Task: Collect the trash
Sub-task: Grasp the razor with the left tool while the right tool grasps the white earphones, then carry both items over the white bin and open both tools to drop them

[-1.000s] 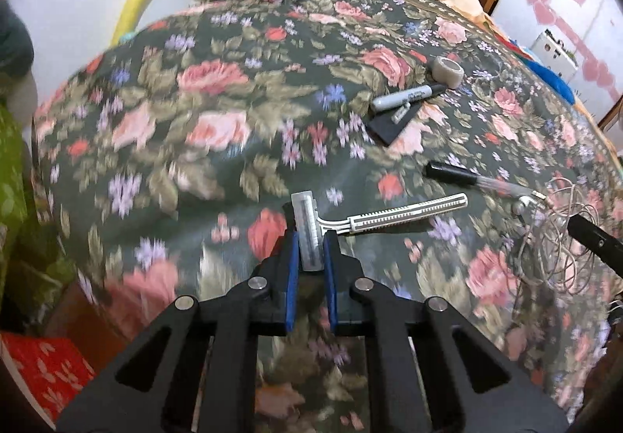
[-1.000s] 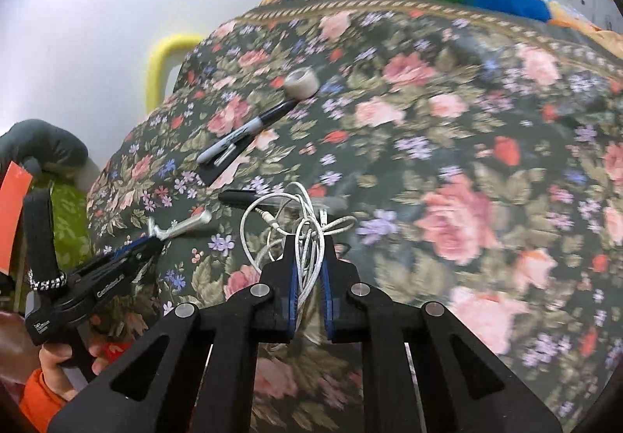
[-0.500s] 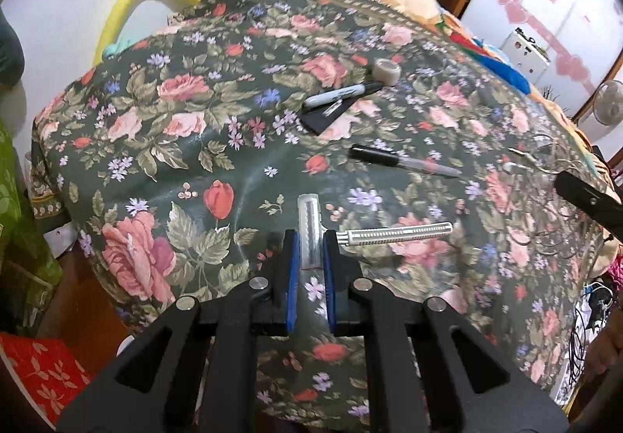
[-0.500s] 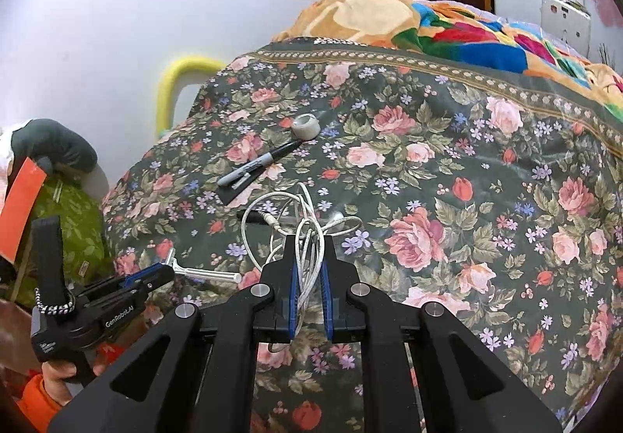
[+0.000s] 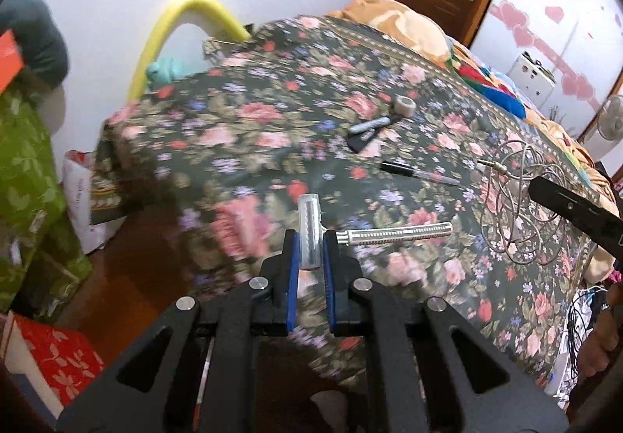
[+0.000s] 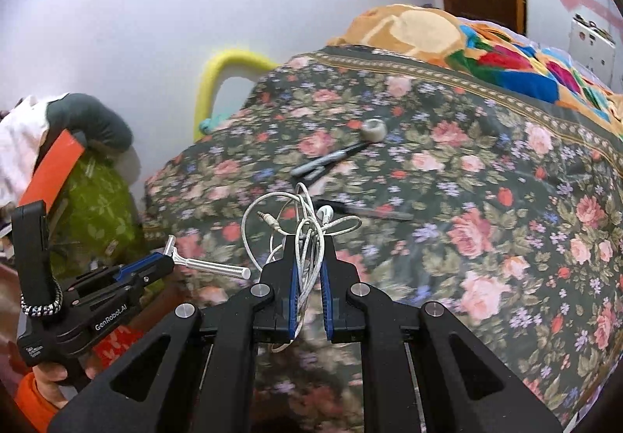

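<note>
My left gripper (image 5: 310,238) is shut on the head of a silver disposable razor (image 5: 397,233), held in the air above the bed's near corner; its handle sticks out to the right. My right gripper (image 6: 309,242) is shut on a tangle of white earphone cable (image 6: 280,217), lifted off the floral bedspread (image 6: 486,199). In the right wrist view the left gripper (image 6: 165,263) and the razor (image 6: 214,267) show at lower left. The cable (image 5: 518,199) hangs at the right of the left wrist view.
On the bedspread (image 5: 272,121) lie a tape roll (image 5: 405,105), a grey marker (image 5: 370,125) over a black flat piece, and a black pen (image 5: 416,173). A yellow foam bar (image 5: 183,20) stands behind the bed. Green and red bags (image 5: 23,176) sit left on the floor.
Both grippers have risen and drawn back from the bed. The razor and the earphone cable came up off the bedspread with them, and more of the room shows.
</note>
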The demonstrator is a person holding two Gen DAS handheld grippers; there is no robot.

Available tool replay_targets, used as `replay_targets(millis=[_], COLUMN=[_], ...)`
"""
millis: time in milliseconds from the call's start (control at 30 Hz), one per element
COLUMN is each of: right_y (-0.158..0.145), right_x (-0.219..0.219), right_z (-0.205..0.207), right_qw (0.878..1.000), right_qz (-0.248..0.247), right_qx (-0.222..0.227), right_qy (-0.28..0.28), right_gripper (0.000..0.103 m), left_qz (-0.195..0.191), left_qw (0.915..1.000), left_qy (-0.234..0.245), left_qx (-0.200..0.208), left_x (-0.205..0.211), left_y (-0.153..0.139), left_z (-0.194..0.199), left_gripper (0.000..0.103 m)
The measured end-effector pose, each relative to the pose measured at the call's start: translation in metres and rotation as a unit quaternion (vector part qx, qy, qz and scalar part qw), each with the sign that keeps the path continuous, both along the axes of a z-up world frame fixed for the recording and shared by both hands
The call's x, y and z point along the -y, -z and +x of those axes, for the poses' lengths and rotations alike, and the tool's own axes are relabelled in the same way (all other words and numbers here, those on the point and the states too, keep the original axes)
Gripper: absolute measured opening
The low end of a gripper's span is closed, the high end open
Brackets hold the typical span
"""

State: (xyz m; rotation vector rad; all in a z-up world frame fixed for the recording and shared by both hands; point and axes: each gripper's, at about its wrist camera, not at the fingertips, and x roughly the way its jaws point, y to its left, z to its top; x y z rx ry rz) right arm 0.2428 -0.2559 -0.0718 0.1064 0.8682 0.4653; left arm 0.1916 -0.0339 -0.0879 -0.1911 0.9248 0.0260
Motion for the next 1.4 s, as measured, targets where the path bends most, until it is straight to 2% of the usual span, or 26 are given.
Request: replay_targets(millis=[367, 667, 833, 1067, 1400], right_y=[-0.022, -0.021, -0.008, 0.032, 0.075], right_x=[-0.074, -0.128, -0.159, -0.210, -0.246], right_z=[-0.053, -0.086, -0.100, -0.115, -0.115], right_qw=[0.998, 0.993, 0.989, 0.979, 0.967], right_qz=[0.001, -0.008, -0.014, -0.048, -0.079], right_qx=[0.018, 0.021, 0.005, -0.033, -0.079], right_qy=[-0.067, -0.115, -0.145, -0.195, -0.228], right_gripper=[0.009, 0.009, 0.009, 0.009, 0.009], left_qz=[0.004, 0.005, 0.005, -0.002, -0.004], left_qw=[0.9973, 0.9929, 0.9895, 0.9830, 0.9751], left_qy=[-0.071, -0.119, -0.143, -0.172, -0.161], left_qx=[0.017, 0.005, -0.016, -0.065, -0.153], left_x=[-0.079, -0.132, -0.157, -0.184, -0.193], left_y=[-0.024, -0.016, 0.002, 0.045, 0.123], left_z=[-0.080, -0.132, -0.153, -0.171, -0.156], left_gripper=[0.011, 0.011, 0.011, 0.011, 0.011])
